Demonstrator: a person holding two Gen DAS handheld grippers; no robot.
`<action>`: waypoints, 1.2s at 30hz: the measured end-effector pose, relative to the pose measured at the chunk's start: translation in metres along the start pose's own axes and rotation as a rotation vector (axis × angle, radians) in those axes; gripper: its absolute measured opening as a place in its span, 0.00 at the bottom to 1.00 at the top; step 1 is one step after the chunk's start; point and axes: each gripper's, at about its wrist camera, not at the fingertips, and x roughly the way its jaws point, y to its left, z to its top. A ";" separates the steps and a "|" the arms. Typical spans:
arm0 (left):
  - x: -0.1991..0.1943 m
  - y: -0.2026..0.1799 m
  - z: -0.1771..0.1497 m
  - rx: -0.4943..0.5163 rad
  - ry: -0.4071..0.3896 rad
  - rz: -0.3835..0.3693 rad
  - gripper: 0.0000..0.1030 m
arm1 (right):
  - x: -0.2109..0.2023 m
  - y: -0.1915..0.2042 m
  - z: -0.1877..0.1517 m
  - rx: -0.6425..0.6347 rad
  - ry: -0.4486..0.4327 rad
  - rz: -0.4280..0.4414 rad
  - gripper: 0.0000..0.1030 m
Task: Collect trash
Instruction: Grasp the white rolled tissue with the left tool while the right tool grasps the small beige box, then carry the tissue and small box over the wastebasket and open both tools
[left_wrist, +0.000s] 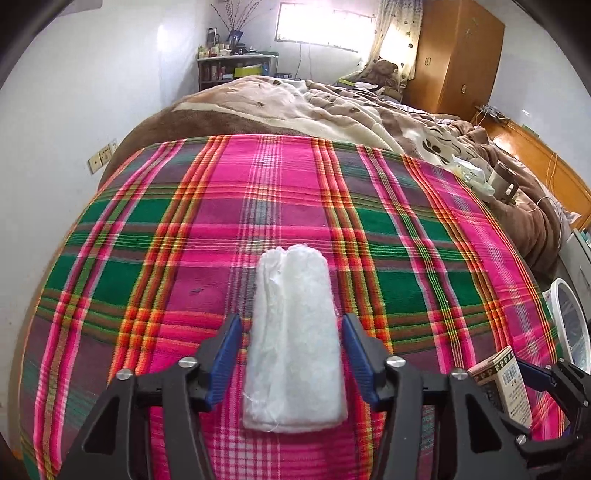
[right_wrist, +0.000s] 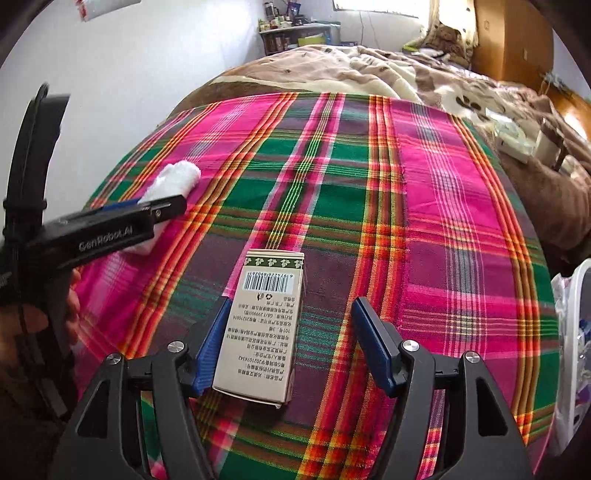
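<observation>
The left claw (left_wrist: 291, 354) stood released, its blue pads straddling a white, soft folded wad of tissue-like padding (left_wrist: 293, 339) on the pink-and-green plaid cloth (left_wrist: 147, 240), neither pad quite pressing. It looked light and squashy; a pinch across its middle should hold. The right claw (right_wrist: 291, 347) gaped around a stiff beige cardboard carton with a barcode (right_wrist: 264, 325), touching only its left pad. Its long flat sides, probably crushable, offered the grip.

On the plaid cloth (right_wrist: 369, 206) a carton (right_wrist: 262, 325) lies between the open right tongs (right_wrist: 291, 343), touching the left pad; tissue (right_wrist: 173, 181) far left
</observation>
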 end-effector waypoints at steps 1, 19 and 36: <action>0.000 0.000 0.000 0.000 -0.005 0.002 0.43 | 0.000 0.001 0.000 -0.006 0.001 -0.005 0.65; -0.036 -0.016 -0.008 0.026 -0.066 -0.008 0.28 | -0.015 -0.013 -0.012 0.039 -0.046 0.008 0.33; -0.115 -0.086 -0.020 0.118 -0.191 -0.106 0.28 | -0.077 -0.054 -0.020 0.125 -0.198 -0.015 0.33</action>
